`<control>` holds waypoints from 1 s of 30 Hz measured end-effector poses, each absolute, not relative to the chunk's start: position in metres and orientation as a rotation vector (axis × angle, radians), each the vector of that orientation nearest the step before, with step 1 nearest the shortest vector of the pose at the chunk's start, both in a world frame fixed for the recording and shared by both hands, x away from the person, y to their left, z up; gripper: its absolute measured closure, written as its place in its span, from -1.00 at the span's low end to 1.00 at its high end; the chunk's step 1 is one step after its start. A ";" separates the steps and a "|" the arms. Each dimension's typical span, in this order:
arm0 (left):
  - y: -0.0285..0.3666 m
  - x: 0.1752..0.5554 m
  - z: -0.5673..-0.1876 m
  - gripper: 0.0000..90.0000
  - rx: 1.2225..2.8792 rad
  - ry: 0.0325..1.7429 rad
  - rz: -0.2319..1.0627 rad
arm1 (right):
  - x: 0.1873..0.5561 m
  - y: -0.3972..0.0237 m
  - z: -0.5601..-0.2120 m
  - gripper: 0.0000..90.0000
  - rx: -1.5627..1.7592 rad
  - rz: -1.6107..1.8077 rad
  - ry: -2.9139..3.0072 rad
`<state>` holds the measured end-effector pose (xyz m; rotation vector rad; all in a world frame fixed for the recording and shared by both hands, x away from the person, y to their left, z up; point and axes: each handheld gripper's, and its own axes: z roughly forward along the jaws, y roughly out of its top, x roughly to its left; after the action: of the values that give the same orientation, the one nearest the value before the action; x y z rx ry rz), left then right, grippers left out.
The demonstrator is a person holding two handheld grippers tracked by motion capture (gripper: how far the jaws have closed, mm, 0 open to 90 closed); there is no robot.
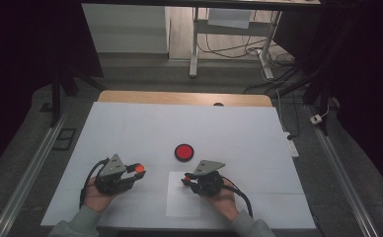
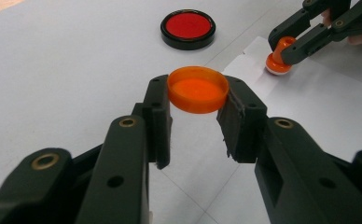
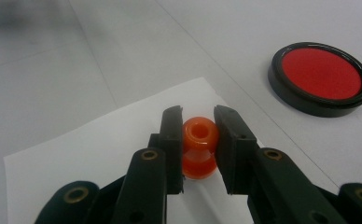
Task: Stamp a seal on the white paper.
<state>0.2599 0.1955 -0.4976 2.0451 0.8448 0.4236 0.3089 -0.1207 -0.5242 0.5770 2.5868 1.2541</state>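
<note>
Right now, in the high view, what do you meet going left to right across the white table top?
left gripper holding the orange cap → red ink pad → right gripper holding the orange stamp over the sheet of paper

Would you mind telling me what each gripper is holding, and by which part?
The left gripper clamps an orange cap by its rim; the right gripper grips an orange stamp by its handle.
</note>
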 end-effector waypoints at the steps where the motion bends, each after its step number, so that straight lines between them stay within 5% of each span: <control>1: 0.196 0.260 -0.498 0.44 2.045 0.845 0.424 | 0.309 -0.121 -0.524 0.62 0.577 1.254 2.587; 30: 0.195 0.259 -0.497 0.44 2.039 0.848 0.424 | 0.301 -0.118 -0.530 0.63 0.571 1.212 2.561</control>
<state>0.2589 0.1953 -0.4969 2.0390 0.8481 0.4238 0.3006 -0.1178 -0.5302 0.5709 2.5609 1.2124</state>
